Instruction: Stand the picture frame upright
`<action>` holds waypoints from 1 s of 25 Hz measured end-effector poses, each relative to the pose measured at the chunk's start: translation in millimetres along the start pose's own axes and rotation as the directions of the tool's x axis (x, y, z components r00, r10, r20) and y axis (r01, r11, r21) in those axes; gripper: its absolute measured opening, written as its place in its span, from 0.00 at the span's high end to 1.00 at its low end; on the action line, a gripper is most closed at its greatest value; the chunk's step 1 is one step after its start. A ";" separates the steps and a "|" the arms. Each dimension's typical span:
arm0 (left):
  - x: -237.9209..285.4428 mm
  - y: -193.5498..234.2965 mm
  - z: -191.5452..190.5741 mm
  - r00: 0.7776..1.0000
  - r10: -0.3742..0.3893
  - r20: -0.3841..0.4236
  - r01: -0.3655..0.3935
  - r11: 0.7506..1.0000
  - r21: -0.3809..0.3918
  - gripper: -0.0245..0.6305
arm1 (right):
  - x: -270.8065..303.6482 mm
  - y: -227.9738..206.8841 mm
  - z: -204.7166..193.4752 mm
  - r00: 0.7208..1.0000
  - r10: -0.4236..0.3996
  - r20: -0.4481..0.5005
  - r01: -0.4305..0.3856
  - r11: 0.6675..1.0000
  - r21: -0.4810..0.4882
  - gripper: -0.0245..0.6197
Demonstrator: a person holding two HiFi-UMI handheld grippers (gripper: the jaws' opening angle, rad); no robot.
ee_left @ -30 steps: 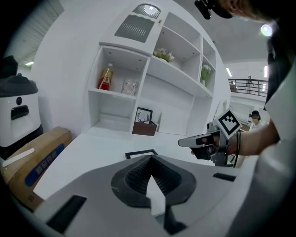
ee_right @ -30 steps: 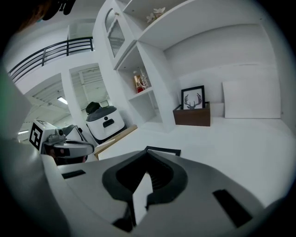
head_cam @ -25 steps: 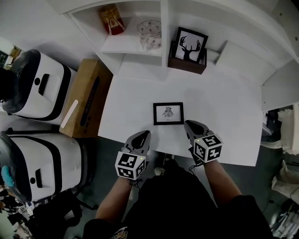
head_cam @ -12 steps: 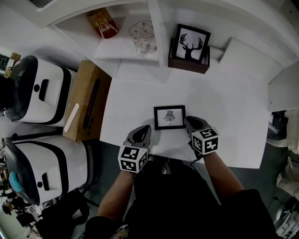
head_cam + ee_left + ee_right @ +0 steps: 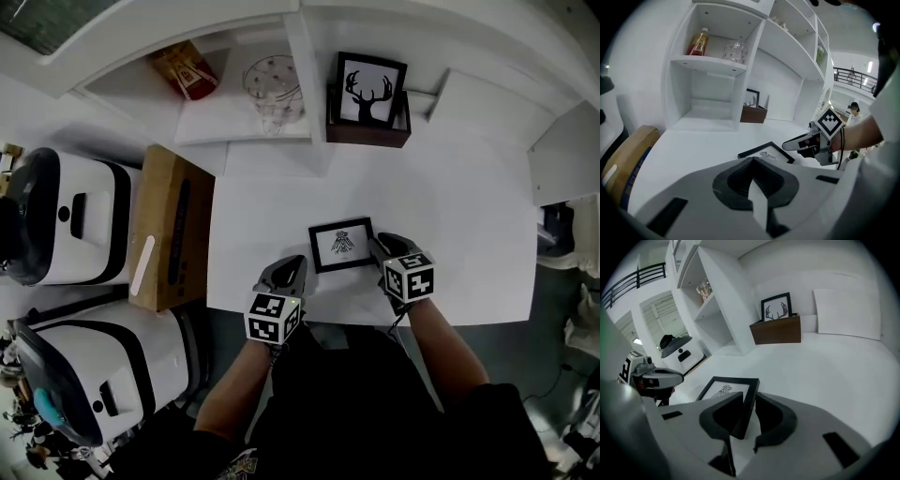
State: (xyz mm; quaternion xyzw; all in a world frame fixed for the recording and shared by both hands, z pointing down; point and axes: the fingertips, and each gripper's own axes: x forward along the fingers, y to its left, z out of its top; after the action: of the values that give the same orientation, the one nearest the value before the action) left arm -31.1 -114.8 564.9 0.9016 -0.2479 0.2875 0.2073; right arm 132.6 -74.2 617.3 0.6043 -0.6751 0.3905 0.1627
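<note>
Nearest me, at the bottom centre of the head view, my left tongs [image 5: 292, 265] are clenched with nothing in them, their tips over the near edge of the white desk [image 5: 450, 206], just left of the picture frame [image 5: 341, 245]. My right tongs [image 5: 379, 244] are at the frame's right side. Their jaws have just been opening and now stand released, with the black right edge of the frame between them and the pads not pressing on it. The frame lies flat and face up in the lower middle of the head view, close to the desk's near edge and turned a little askew. To the left, beside the desk, is a cardboard box [image 5: 169, 225], with two white machines [image 5: 66, 230] at the left edge. Farthest off, along the top, a deer picture [image 5: 370, 86] stands upright in a brown wooden holder [image 5: 367, 133] at the back of the desk. On the shelf [image 5: 225, 117] to its left are a glass jar [image 5: 267, 89] and a red bottle [image 5: 185, 70].
</note>
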 end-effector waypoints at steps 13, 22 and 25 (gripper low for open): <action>23.0 6.2 -3.3 0.996 -0.070 -0.056 0.071 0.997 0.016 0.95 | 14.7 -2.5 0.0 0.999 -0.031 -0.013 0.031 0.999 0.044 0.83; 29.3 6.1 -7.6 0.995 -0.076 -0.070 0.077 0.997 0.010 0.82 | 19.3 -0.4 -5.7 0.999 -0.029 -0.039 0.031 0.998 0.056 0.82; 29.6 6.5 -8.3 0.995 -0.072 -0.073 0.073 0.997 0.011 0.81 | 18.4 -1.6 -6.2 0.999 -0.033 -0.032 0.036 0.995 0.097 0.85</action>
State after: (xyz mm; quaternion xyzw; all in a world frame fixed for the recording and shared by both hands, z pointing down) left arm -17.2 -125.4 591.0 0.9005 -0.2052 0.3140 0.2202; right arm 128.5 -82.3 634.5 0.6172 -0.6419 0.4295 0.1500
